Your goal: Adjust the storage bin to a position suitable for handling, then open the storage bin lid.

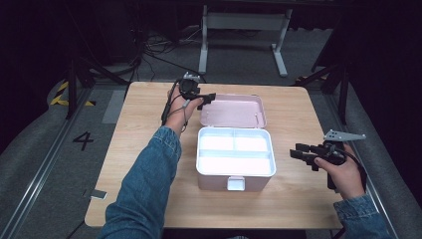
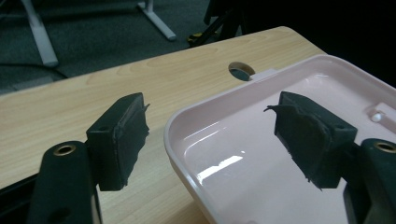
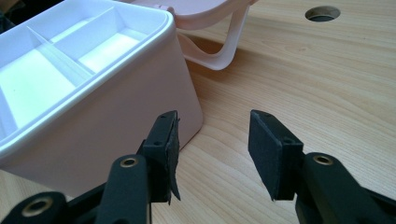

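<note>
Light is falling from above onto the desk (image 1: 149, 189), leaving the floor and the room around it sinking into near black. The white tray inside the pink box (image 1: 235, 172) is glaring so strongly in the high view that its surface detail is washing out. In the left gripper view, the open lid (image 2: 243, 154) is carrying a bright streak of reflected light, and the black jaws close to the lens are looking slightly soft. In the right gripper view, the box is casting a soft shadow onto the wood beside it.
</note>
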`<state>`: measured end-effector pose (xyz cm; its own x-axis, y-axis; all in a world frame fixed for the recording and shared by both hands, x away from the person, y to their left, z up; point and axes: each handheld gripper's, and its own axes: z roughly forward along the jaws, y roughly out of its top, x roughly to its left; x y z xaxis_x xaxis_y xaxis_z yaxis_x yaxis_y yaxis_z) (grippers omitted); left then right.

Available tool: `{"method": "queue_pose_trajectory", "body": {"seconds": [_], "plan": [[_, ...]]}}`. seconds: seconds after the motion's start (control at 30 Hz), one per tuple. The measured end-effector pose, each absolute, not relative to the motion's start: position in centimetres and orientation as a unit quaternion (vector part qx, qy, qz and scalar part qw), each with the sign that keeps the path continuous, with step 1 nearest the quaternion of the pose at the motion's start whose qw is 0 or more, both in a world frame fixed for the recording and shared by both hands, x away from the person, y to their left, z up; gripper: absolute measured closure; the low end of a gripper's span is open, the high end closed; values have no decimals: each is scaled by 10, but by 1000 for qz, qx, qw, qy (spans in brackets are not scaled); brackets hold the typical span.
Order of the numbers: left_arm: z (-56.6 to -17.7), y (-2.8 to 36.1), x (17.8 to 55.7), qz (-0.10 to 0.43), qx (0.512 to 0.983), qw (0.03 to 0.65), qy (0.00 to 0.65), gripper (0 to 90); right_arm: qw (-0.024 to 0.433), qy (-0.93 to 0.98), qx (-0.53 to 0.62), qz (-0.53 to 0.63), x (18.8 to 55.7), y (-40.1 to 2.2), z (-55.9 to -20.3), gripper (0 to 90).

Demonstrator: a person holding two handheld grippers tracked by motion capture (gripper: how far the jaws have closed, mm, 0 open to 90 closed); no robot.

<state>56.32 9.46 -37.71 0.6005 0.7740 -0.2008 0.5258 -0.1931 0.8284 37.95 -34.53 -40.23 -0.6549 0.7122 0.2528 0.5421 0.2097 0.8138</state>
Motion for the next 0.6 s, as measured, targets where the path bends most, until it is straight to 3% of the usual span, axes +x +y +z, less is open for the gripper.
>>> {"method": "queue_pose_trajectory", "body": {"seconds": [0.6], "plan": [[-335, 122, 483, 132, 783, 500, 345, 255, 88, 778, 405, 472, 382, -341, -404, 528]]}}
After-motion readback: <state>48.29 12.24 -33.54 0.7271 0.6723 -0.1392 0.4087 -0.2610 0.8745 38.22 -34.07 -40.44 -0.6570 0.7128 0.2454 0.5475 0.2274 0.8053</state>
